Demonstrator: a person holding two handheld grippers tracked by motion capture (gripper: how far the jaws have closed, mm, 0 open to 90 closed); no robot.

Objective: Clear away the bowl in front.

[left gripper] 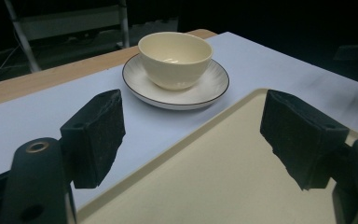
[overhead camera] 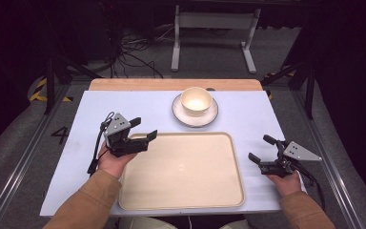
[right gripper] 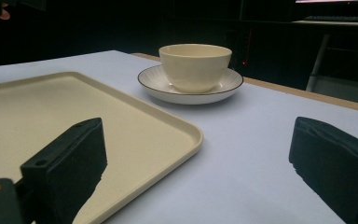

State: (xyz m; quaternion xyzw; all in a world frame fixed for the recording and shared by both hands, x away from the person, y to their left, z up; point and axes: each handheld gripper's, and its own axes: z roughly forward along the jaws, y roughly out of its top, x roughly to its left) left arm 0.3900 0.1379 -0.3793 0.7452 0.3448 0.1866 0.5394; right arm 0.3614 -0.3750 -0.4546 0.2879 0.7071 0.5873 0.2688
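Observation:
A cream bowl [overhead camera: 197, 101] sits on a white plate [overhead camera: 181, 117] with a dark rim, at the far middle of the light table. A large cream tray [overhead camera: 181, 171] lies empty at the near middle. My left gripper [overhead camera: 145, 128] is open above the tray's far left corner, nothing between its jaws. In the left gripper view the bowl [left gripper: 175, 58] and plate [left gripper: 209, 88] stand ahead, with the tray [left gripper: 214, 177] below. My right gripper [overhead camera: 258, 148] is open just right of the tray, low over the table. Its view shows the bowl [right gripper: 195, 65], plate [right gripper: 168, 91] and tray [right gripper: 51, 112].
A wooden strip [overhead camera: 171, 84] runs along the table's far edge. Beyond it, on the floor, stand a white frame [overhead camera: 214, 28], loose cables [overhead camera: 128, 52] and dark stand legs at both sides. Bare table lies left and right of the plate.

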